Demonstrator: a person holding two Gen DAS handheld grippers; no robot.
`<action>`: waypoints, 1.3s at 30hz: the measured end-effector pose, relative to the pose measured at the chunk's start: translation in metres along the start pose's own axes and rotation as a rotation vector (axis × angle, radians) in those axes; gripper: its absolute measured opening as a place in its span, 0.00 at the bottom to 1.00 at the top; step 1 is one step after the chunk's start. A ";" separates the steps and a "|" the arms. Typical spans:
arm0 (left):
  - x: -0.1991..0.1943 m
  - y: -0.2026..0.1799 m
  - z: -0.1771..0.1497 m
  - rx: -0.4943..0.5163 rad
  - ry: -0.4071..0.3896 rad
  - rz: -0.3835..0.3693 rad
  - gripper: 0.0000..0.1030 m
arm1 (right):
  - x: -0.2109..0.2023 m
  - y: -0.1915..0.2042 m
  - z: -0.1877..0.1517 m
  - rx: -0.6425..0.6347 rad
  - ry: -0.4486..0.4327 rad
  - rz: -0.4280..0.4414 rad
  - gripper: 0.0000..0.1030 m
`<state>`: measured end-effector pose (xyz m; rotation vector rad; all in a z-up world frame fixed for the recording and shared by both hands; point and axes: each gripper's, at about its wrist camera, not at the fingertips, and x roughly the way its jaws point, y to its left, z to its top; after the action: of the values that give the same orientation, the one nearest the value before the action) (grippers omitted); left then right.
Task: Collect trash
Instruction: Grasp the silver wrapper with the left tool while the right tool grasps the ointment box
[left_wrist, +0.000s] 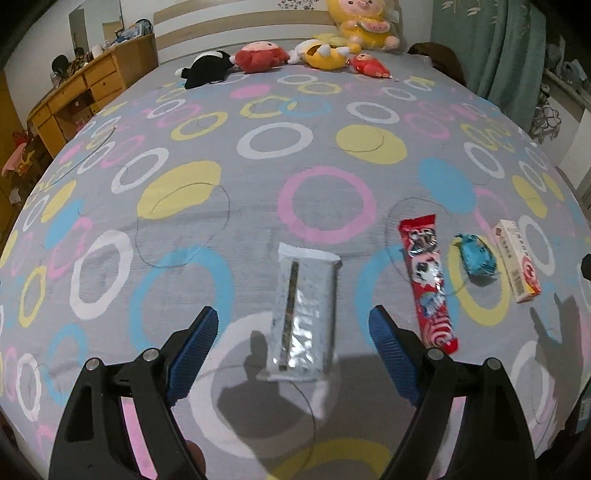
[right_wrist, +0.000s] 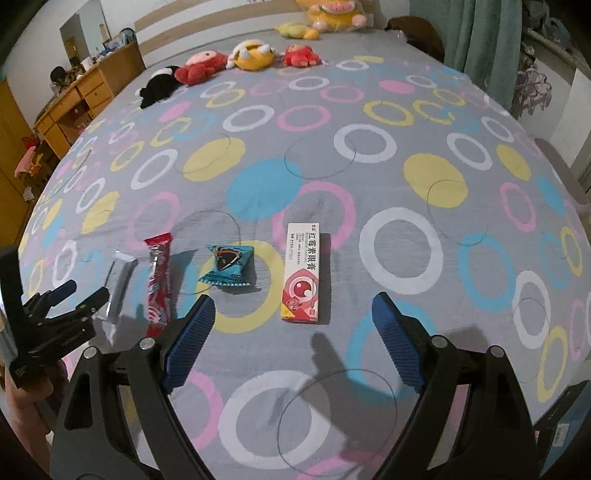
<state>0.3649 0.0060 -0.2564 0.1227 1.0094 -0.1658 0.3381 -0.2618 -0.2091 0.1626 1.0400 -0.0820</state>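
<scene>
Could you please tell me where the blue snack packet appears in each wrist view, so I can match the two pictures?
Left wrist view: blue snack packet at far right, between the red wrapper and the white box.
Right wrist view: packet left of centre, above the right claw's left finger.
Shared landmark: the yellow ring printed on the bedsheet beneath it.

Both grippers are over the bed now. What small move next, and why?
Probably lower the left gripper straight onto the silver wrapper and close. Its jaws are open with the wrapper lying flat between them, untouched. The right gripper, also open, lines up likewise with the box.
</scene>
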 end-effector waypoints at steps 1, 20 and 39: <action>0.003 0.002 0.001 -0.004 0.004 -0.001 0.79 | 0.006 0.000 0.002 0.002 0.010 0.001 0.82; 0.042 0.003 0.000 -0.011 0.099 0.026 0.79 | 0.112 -0.001 0.006 -0.007 0.218 -0.039 0.82; 0.043 0.006 0.000 -0.026 0.056 -0.021 0.36 | 0.121 0.011 0.001 -0.060 0.173 -0.118 0.41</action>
<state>0.3883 0.0087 -0.2931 0.0937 1.0687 -0.1697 0.4016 -0.2498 -0.3124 0.0538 1.2229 -0.1451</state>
